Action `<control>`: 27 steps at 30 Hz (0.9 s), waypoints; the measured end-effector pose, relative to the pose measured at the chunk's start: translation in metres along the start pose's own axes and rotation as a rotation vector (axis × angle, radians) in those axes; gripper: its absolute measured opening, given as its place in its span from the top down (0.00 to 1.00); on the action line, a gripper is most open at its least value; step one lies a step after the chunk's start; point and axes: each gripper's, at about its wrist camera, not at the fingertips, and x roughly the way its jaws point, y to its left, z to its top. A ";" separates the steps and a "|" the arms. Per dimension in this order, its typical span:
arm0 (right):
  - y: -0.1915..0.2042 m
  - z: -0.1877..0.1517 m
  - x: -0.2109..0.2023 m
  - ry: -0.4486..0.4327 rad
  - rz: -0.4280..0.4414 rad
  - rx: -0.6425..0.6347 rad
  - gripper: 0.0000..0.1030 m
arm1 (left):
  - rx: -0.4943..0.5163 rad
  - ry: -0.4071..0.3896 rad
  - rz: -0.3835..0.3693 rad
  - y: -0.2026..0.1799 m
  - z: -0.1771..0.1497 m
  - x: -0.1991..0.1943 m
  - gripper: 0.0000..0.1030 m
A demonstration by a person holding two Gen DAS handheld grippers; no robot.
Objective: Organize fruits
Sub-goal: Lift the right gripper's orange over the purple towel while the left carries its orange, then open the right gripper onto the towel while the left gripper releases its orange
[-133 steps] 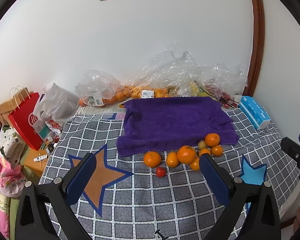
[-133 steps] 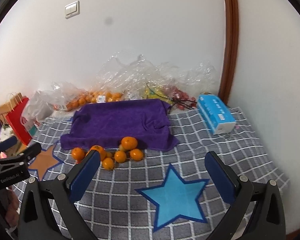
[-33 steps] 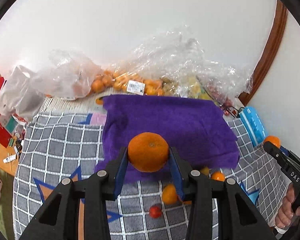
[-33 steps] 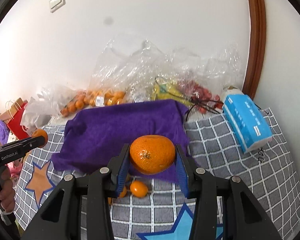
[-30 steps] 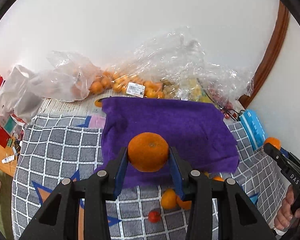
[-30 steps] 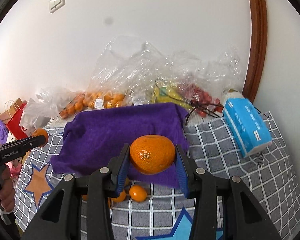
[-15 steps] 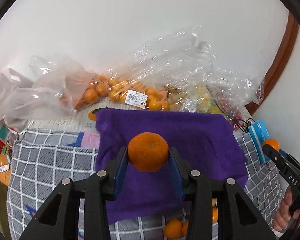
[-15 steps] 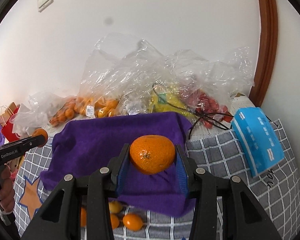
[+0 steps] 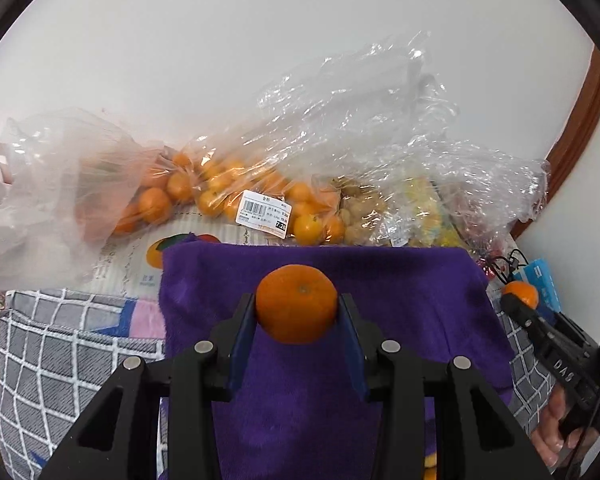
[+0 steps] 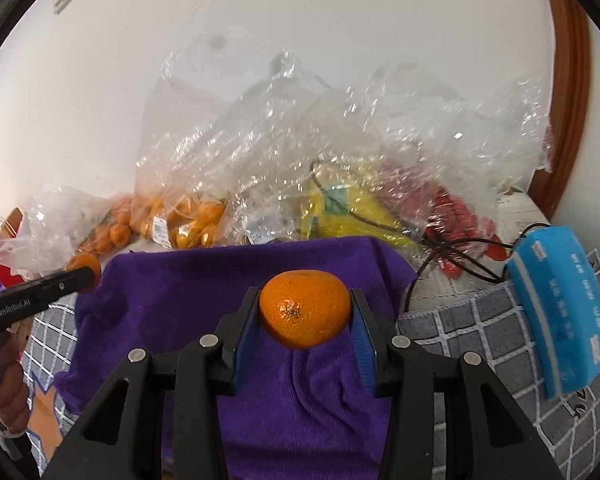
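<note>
My left gripper [image 9: 297,312] is shut on an orange [image 9: 296,302] and holds it above the purple towel [image 9: 400,292]. My right gripper [image 10: 305,314] is shut on a second orange [image 10: 305,309] above the same towel [image 10: 172,296]. Each gripper shows in the other's view: the right one [image 9: 518,300] at the towel's right edge, the left one [image 10: 85,270] at its left edge. The loose fruit in front of the towel is mostly hidden behind the grippers.
Clear plastic bags of small oranges [image 9: 220,196] and other fruit [image 10: 348,204] lie behind the towel against the white wall. A blue tissue pack [image 10: 560,312] lies at the right on the grey checked cover [image 9: 60,360]. A wooden door frame [image 10: 568,80] stands at the right.
Both grippers closed on oranges earlier and have carried them forward, from the front edge of the towel to over it. The bags at the back look nearer.
</note>
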 end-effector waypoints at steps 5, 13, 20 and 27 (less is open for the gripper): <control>-0.003 -0.003 0.029 0.032 0.000 -0.007 0.59 | 0.006 0.034 0.008 -0.002 -0.001 0.025 0.62; -0.010 -0.011 0.062 0.087 0.004 0.017 0.59 | -0.014 0.084 0.012 0.004 -0.004 0.056 0.62; -0.007 -0.012 0.076 0.118 0.014 0.004 0.59 | -0.006 0.140 0.029 0.003 -0.006 0.076 0.62; -0.009 -0.014 0.078 0.136 0.007 0.012 0.58 | 0.009 0.160 0.027 0.002 -0.012 0.085 0.62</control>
